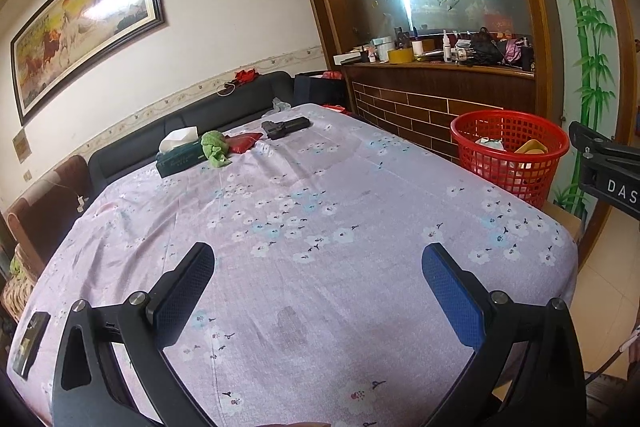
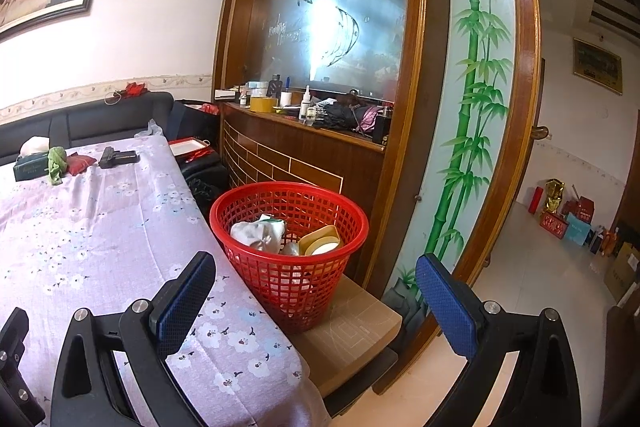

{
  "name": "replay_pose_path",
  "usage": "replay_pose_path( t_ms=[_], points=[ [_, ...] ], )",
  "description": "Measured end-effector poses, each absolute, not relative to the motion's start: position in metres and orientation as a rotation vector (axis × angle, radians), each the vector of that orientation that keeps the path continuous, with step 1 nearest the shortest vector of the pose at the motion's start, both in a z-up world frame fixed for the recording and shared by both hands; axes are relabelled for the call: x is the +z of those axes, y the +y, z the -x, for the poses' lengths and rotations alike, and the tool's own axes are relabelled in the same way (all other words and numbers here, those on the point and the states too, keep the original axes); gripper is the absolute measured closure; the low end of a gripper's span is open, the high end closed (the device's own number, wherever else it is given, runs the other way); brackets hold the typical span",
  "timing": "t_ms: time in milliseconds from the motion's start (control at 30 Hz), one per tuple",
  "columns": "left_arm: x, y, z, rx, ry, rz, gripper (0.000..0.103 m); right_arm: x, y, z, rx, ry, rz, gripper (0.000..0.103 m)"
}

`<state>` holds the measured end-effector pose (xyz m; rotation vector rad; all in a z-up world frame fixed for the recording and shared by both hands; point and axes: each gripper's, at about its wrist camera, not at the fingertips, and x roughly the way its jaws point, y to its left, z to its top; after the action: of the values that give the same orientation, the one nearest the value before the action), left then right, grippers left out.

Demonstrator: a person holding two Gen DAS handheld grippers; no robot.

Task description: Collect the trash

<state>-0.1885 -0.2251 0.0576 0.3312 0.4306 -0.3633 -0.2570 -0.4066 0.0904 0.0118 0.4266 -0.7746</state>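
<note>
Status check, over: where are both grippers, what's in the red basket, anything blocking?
Left gripper open, empty, over the tablecloth. Right gripper open, empty, near red basket. Basket holds crumpled paper and tape roll. Nothing blocking.

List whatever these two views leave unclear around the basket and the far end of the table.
- Red basket lower contents: both views, hidden by the mesh wall and the crumpled white trash on top.
- Tissue box lettering: both views, too small.
- Black object at the table's far end: too small to identify.
- Left gripper and right gripper: open, empty.
</note>
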Motion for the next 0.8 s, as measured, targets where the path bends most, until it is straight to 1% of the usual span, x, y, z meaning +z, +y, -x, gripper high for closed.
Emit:
replay_pose_path(
  t_ms=[800],
  points=[
    [0.0542,-0.2219,0.1842,-0.354,0.442,-0.325,0.0,0.0824,-0.4066,0.249,-0.753,0.466,-0.024,0.001]
  ],
)
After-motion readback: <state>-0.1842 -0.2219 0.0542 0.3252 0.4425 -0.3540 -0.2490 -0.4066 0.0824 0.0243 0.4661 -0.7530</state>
